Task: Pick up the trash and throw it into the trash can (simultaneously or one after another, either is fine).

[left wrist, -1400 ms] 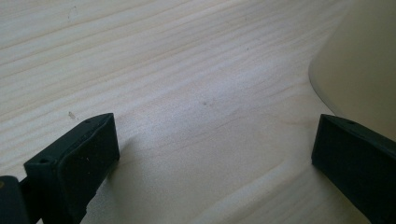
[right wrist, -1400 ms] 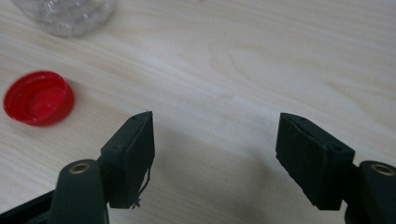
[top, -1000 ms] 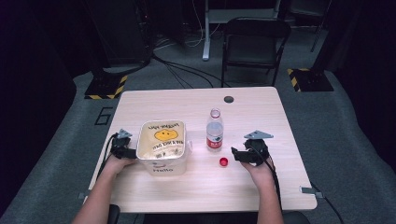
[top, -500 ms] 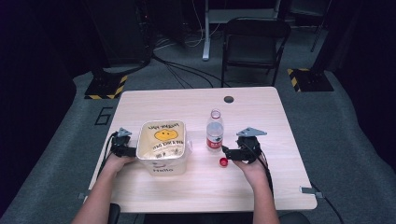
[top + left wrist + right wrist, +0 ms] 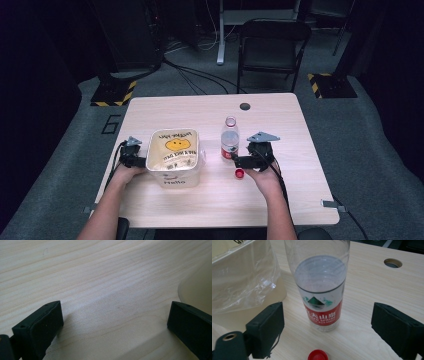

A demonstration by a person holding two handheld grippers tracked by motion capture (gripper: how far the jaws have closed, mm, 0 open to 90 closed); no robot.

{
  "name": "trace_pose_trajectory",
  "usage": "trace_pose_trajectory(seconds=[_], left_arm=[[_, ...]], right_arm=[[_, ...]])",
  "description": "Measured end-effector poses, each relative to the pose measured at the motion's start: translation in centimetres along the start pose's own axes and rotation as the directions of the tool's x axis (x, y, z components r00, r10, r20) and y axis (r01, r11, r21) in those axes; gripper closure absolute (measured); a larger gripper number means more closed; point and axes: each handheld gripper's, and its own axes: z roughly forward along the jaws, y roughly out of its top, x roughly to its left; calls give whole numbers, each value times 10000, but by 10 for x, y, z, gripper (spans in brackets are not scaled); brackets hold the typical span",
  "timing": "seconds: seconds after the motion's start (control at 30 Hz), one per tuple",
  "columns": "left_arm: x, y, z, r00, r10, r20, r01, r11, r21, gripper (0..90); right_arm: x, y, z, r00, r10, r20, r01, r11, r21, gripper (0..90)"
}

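Two grippers work at a pale wooden table (image 5: 200, 107) in the high view. The left gripper (image 5: 134, 159) rests at the left wall of a cream tub (image 5: 175, 156) printed with a yellow smiley face and lined with a clear plastic bag; how wide its jaws stand cannot be judged from up here. The right gripper (image 5: 239, 161) sits just to the right of an uncapped water bottle (image 5: 230, 139), which stands upright between the tub and that gripper. A red bottle cap (image 5: 239, 173) lies on the table just in front of the bottle and close under the right gripper. A round cable hole (image 5: 244, 106) marks the far part of the table, and a black folding chair (image 5: 272, 47) stands behind it on the grey floor.

In the left gripper view, the left gripper (image 5: 115, 322) has its jaws spread wide with bare wood grain between them and nothing held. The curved cream wall of the tub (image 5: 197, 287) shows at the right edge, next to the right-hand jaw.

In the right gripper view, the right gripper (image 5: 327, 327) has just been opening its jaws, and they stand wide apart. The water bottle (image 5: 320, 290) stands between them farther off, with clear gaps on both sides, so neither pad presses on it. Its red label faces the camera. The bottle cap (image 5: 318, 355) lies at the lower edge between the jaws, and the bag-lined tub (image 5: 242, 280) is at the left.
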Motion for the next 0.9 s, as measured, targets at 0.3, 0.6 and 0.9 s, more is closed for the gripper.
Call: trace_pose_trajectory(seconds=[0.3, 0.6, 0.9], left_arm=[[0, 1, 0, 10000, -8, -29, 8, 10000, 39, 0], [-1, 1, 1, 10000, 11, 0, -11, 10000, 30, 0], [-1, 1, 1, 10000, 81, 29, -81, 10000, 27, 0]], right_arm=[[7, 13, 9, 9998, -148, 91, 150, 9998, -143, 69], [14, 23, 24, 9992, -389, 84, 389, 9992, -7, 69], [16, 32, 34, 9987, -490, 144, 490, 9988, -17, 90]])
